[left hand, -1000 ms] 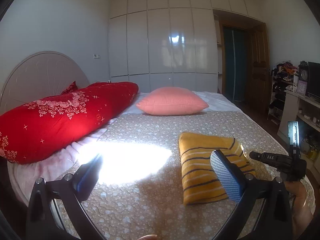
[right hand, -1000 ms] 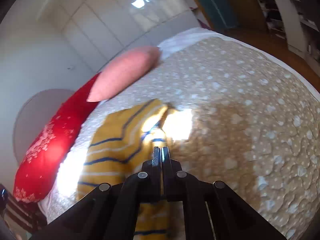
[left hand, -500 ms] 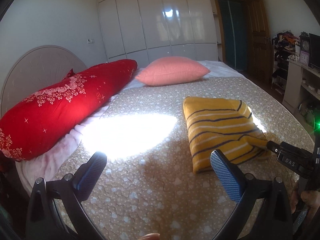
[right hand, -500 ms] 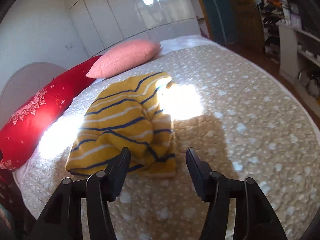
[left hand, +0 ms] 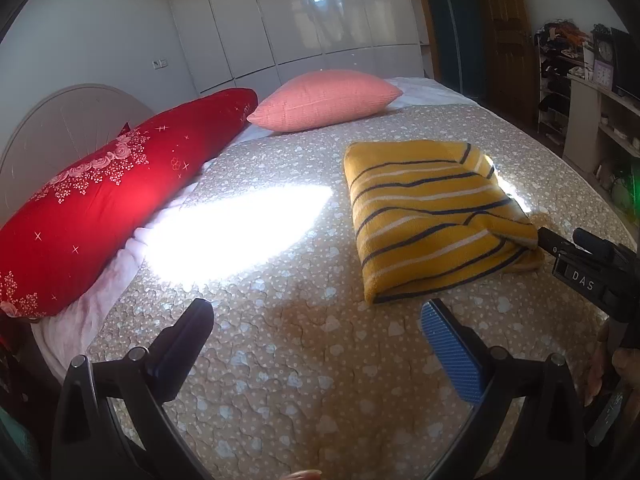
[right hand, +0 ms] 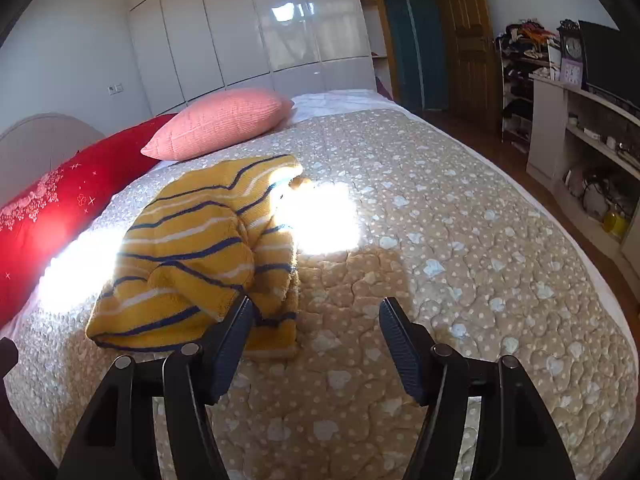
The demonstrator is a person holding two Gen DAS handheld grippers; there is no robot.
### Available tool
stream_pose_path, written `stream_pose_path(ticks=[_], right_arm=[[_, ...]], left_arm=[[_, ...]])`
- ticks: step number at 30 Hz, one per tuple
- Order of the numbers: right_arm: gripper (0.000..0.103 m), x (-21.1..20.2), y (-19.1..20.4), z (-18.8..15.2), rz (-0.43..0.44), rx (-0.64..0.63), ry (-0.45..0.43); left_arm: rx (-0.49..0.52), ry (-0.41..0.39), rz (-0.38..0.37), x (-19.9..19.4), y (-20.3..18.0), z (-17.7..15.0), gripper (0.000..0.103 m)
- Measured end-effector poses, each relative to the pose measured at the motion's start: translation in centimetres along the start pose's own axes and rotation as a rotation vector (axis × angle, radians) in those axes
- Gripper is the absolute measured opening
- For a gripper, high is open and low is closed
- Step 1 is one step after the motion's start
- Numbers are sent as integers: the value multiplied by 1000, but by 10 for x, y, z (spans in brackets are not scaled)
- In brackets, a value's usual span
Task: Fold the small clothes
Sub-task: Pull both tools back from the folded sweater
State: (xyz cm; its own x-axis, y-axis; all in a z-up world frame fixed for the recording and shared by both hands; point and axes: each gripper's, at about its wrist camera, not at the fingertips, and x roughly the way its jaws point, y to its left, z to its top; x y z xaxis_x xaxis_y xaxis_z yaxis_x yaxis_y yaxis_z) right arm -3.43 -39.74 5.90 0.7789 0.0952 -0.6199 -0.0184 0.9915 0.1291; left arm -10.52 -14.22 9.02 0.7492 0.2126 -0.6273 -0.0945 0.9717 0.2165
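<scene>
A yellow knit garment with dark blue and white stripes (left hand: pixel 432 216) lies folded on the beige quilted bed (left hand: pixel 280 360). It also shows in the right wrist view (right hand: pixel 192 256), bunched at its near right corner. My left gripper (left hand: pixel 316 328) is open and empty, low over the quilt, near side of the garment. My right gripper (right hand: pixel 316 320) is open and empty, its left finger (right hand: pixel 232 344) just in front of the garment's near corner. The right gripper also shows in the left wrist view (left hand: pixel 580 264) beside the garment's right edge.
A long red bolster (left hand: pixel 112 200) and a pink pillow (left hand: pixel 324 100) lie at the head of the bed. White wardrobes (left hand: pixel 320 20) stand behind. Shelves with clutter (right hand: pixel 592 120) line the right wall. A bright sun patch (left hand: pixel 240 232) lies on the quilt.
My right gripper opened and let go of the garment, then pulled back toward the near edge. The garment now lies folded. My left gripper stayed open and tilted lower toward the bed.
</scene>
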Motion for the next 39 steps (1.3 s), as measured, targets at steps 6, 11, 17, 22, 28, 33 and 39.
stream_pose_path(ticks=[6, 11, 17, 22, 28, 33, 39], right_arm=[[75, -2, 12, -3, -53, -85, -22], [77, 0, 12, -3, -58, -95, -14], [78, 2, 11, -4, -60, -93, -7], [79, 3, 11, -5, -62, -91, -1], [79, 4, 10, -5, -64, -81, 5], [79, 1, 6, -4, -65, -56, -11], [79, 5, 1, -4, -58, -30, 13]], left_arm=[[13, 10, 5, 3, -3, -2, 103], [26, 10, 11, 4, -6, -3, 103], [36, 11, 17, 4, -7, -4, 103], [43, 22, 13, 7, -10, -7, 103], [44, 105, -56, 31, -14, -19, 103], [44, 201, -85, 61, -19, -43, 103], [-52, 280, -153, 81, -9, -58, 103]])
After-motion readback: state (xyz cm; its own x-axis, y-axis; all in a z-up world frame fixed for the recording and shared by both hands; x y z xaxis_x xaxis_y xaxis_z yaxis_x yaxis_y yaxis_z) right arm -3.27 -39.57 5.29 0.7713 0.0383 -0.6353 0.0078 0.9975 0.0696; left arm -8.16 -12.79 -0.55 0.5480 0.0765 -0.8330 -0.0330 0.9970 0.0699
